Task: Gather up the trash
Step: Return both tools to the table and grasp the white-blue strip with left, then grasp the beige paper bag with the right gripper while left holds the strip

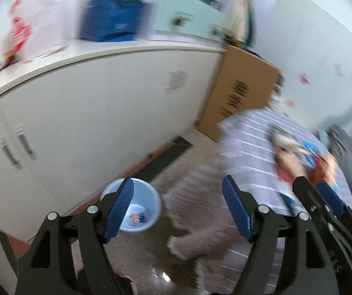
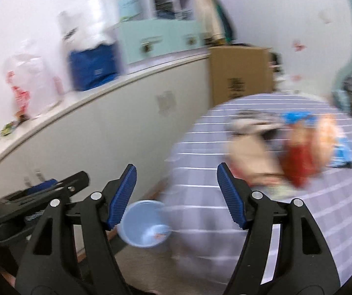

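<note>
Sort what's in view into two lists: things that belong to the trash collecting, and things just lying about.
Belongs to the job:
- light blue bin on the floor, some scraps already inside
- blurred pile of wrappers on the striped bed cover
- left claw and right claw, both open and empty

Just lying about:
- cardboard box
- blue bag on the white cabinet
- clear plastic bag

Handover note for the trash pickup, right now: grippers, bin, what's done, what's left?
Left gripper: open, nothing between the fingers.
Right gripper: open, also empty.
Light blue bin: on the floor by the white cabinet, a few scraps already inside.
Left: blurred wrappers in red, orange and blue lie on the striped bedcover. Pick them up and drop them in the bin.
</note>
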Tool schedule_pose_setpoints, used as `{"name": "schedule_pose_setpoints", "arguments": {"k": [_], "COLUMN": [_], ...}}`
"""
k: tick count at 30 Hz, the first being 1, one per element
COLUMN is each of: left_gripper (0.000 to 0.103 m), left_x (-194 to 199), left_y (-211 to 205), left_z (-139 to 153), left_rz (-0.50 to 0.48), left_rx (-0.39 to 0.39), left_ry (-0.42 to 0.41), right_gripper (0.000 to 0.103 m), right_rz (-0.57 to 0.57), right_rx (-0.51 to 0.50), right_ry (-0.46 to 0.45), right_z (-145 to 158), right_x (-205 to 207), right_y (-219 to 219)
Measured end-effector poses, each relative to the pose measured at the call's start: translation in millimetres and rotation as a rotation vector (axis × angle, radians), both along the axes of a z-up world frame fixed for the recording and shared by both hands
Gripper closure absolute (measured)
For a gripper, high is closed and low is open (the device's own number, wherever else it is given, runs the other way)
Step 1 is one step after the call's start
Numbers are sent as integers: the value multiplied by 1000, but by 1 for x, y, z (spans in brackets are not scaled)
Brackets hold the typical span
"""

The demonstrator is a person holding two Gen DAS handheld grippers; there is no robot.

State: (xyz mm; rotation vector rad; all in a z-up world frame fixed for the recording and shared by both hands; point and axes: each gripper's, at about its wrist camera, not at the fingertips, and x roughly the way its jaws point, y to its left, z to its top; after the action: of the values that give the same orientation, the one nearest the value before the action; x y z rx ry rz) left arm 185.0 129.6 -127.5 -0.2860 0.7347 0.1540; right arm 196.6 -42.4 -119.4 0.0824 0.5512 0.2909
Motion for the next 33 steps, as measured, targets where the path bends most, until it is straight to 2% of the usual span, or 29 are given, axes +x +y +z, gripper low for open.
{"name": "schedule_pose_setpoints", "arguments": {"k": [5, 8, 12, 13, 15, 19, 20, 21, 23, 26, 29, 33], "left_gripper": [30, 30, 31, 34, 49, 53, 59, 75, 91, 98, 98, 98], "left_x": [16, 28, 42, 44, 49, 56, 56, 57, 58, 54, 48, 41], "left_y": [-77, -106, -132, -135, -141, -144, -143, -144, -145, -136, -120, -92], "left_z": [-8, -20, -34, -37, -44, -46, -45, -46, -46, -43, -36, -23], "left_rz": [-183, -226, -258, -265, -278, -282, -285, -297, -324, -333, -336, -309], "left_rx": [-25, -16, -17, -15, -9, -2, -8, -19, -47, -84, -125, -159], "left_ry": [36, 85, 125, 130, 159, 168, 166, 169, 162, 138, 105, 59], "right_gripper": [36, 36, 36, 36, 36, 36, 36, 36, 36, 36, 36, 36], "right_rz": [-129, -176, -190, -186, -182, -165, -159, -154, -140, -100, -42, 1], "right_rx": [10, 32, 46, 50, 56, 71, 72, 74, 84, 114, 173, 135], "right_ry": [27, 57, 80, 85, 92, 99, 99, 99, 101, 105, 141, 139], "right_z": [-8, -17, -25, -27, -30, -34, -35, -34, -33, -32, -35, -32], "right_x": [-10, -9, -8, -8, -6, -2, -2, -1, 3, 9, 20, 30], "right_y": [-77, -112, -128, -131, -137, -138, -138, -137, -133, -129, -121, -100]}}
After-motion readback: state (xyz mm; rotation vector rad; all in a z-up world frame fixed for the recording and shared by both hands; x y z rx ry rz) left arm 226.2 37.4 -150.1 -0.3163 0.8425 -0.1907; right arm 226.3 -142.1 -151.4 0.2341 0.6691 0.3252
